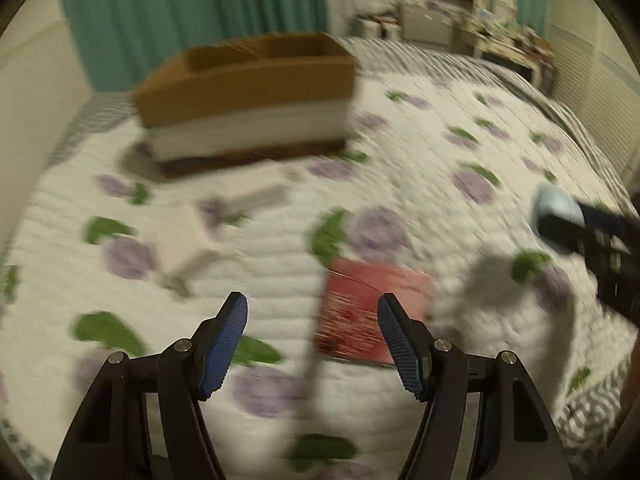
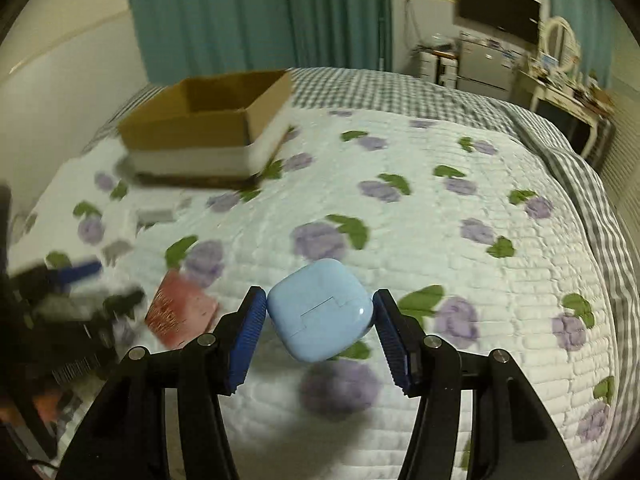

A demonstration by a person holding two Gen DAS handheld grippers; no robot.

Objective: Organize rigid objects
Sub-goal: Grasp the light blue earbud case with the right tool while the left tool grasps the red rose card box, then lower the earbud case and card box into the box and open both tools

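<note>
A right hand-held gripper (image 2: 320, 316) grasps a pale blue, rounded-square case (image 2: 320, 310) above a bed (image 2: 500, 264) covered by a white quilt printed with purple flowers and green leaves. Both blue ribbed pads (image 2: 246, 340) press the case's sides, and the case hangs clear of the quilt, casting a shadow beneath.

The left hand-held gripper (image 1: 312, 340) is released, its pads (image 1: 224, 344) spread wide with nothing between them, poised over the quilt. A red, flat rectangular box (image 1: 360, 312) lies on the bedding just behind its right-hand pad; motion blur hides any print on it.

Farther up the bed sits an open cardboard box (image 2: 208, 128), brown above a white band, its flaps standing upright. Several small white and grey blocks (image 1: 184, 240) lie scattered on the quilt between that box and the left gripper, too blurred to identify.

In the left wrist view, the right gripper and its blue case (image 1: 556, 208) appear at the far right edge. A teal curtain (image 2: 256, 12) hangs behind the bed.
</note>
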